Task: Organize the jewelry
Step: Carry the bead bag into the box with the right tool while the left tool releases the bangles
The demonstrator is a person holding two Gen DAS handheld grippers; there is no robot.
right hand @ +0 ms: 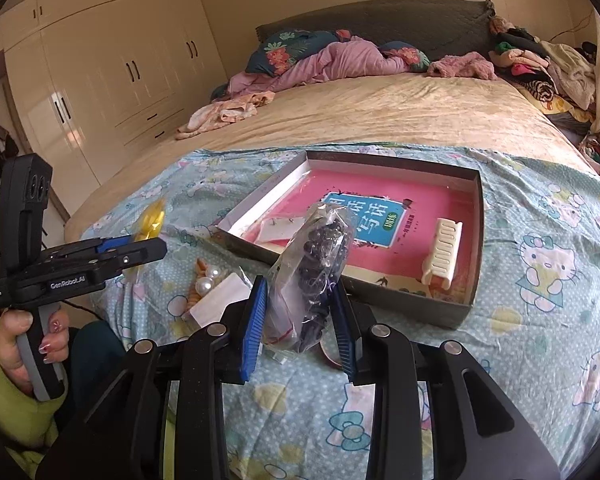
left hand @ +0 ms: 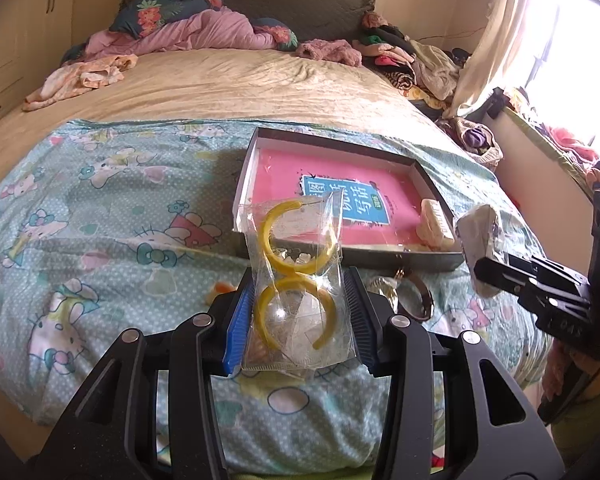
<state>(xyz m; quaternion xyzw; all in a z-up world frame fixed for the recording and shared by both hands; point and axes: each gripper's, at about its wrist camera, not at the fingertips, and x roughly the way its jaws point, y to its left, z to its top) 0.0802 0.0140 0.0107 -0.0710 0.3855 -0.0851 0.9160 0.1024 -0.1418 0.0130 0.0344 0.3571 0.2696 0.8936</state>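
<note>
My left gripper (left hand: 298, 312) is shut on a clear bag of yellow hoop earrings (left hand: 296, 280), held above the bedsheet in front of the shallow box (left hand: 340, 254). My right gripper (right hand: 300, 312) is shut on a clear bag of dark beads (right hand: 316, 252), held just before the box's near wall (right hand: 380, 292). The box has a pink book inside, a cream hair clip (right hand: 442, 254) and a small earring card (right hand: 280, 230). In the left wrist view the right gripper (left hand: 480, 256) shows at the right with its bag. The left gripper (right hand: 152, 248) shows at the left of the right wrist view.
Loose on the Hello Kitty sheet (right hand: 540, 280): pearl and orange pieces with a white card (right hand: 212, 288), a watch or bangle (left hand: 416, 300) near the box. Clothes and pillows (right hand: 340, 60) lie at the bed's far end. Wardrobes (right hand: 100, 60) stand left, a window (left hand: 572, 40) right.
</note>
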